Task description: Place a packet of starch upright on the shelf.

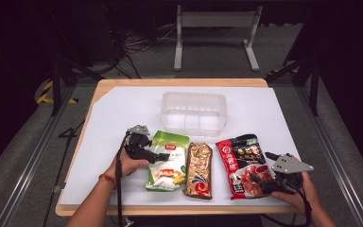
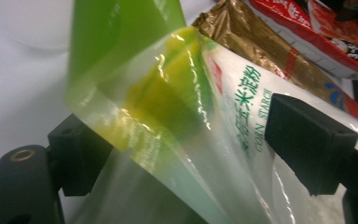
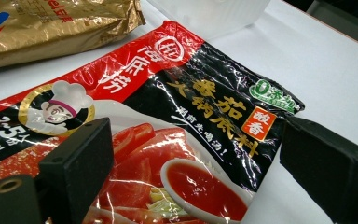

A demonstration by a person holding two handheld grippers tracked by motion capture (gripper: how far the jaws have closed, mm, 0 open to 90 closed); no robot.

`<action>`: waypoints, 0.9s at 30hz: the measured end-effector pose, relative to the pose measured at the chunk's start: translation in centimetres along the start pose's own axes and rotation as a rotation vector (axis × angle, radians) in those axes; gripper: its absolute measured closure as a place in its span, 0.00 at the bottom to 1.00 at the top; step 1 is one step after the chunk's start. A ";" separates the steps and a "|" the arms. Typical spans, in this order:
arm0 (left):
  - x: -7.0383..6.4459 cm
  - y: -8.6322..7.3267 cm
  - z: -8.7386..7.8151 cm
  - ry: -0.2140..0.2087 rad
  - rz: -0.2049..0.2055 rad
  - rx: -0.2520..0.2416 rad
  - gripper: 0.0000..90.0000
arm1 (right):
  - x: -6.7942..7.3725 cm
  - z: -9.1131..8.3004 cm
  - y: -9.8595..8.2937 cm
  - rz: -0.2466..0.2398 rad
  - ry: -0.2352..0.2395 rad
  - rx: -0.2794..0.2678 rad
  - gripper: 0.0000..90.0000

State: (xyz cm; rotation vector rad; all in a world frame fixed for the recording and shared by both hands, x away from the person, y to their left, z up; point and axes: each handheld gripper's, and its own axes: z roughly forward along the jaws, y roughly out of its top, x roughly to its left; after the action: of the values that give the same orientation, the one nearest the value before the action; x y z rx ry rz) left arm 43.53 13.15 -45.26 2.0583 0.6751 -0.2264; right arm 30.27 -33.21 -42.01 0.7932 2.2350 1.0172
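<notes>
Evidently both hands are at the pick-up step, each gripper set at the edge of a packet, with the clear plastic tub (image 1: 193, 112) waiting beyond them on the white table (image 1: 123, 111). The left gripper (image 1: 157, 156) has its jaws spread wide around the near edge of the green corn starch bag (image 1: 167, 160); in the left gripper view the bag (image 2: 177, 121) rises between the two black pads (image 2: 307, 135), its clear film close to both but not yet pinched. The right gripper (image 1: 263, 182) likewise stands open at the side of the red hotpot soup base packet (image 1: 242, 163), whose glossy face (image 3: 168, 135) lies flat just ahead of and between its jaws.

My judgement is that the next move calls for each hand to push a little farther over its packet's edge and then close, taking enough of the slippery film to hold before any lift toward the tub ahead.

From the high view comes the layout: a gold snack bag (image 1: 199, 169) lying between the two gripped-for packets, all three side by side, the tub farther off. The gripper views add what that one cannot resolve, namely the gap left at each pad and the printed words "corn starch" on the green bag
</notes>
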 end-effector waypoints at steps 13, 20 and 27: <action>-1.2 0.6 0.9 -0.114 -0.032 0.042 0.53 | 0.2 0.3 0.1 -0.009 0.016 0.012 0.11; -1.8 0.7 0.6 -0.052 0.003 0.031 0.78 | 0.3 0.3 0.0 -0.015 0.024 0.021 0.11; -3.3 0.9 0.2 0.014 0.075 0.009 0.92 | 0.2 0.3 0.0 -0.013 0.025 0.017 0.11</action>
State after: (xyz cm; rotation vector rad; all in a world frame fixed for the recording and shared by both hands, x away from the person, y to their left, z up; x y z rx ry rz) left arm 41.33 11.34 -43.39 2.0906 0.6054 -0.1726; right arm 30.31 -32.90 -42.23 0.7767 2.2698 1.0091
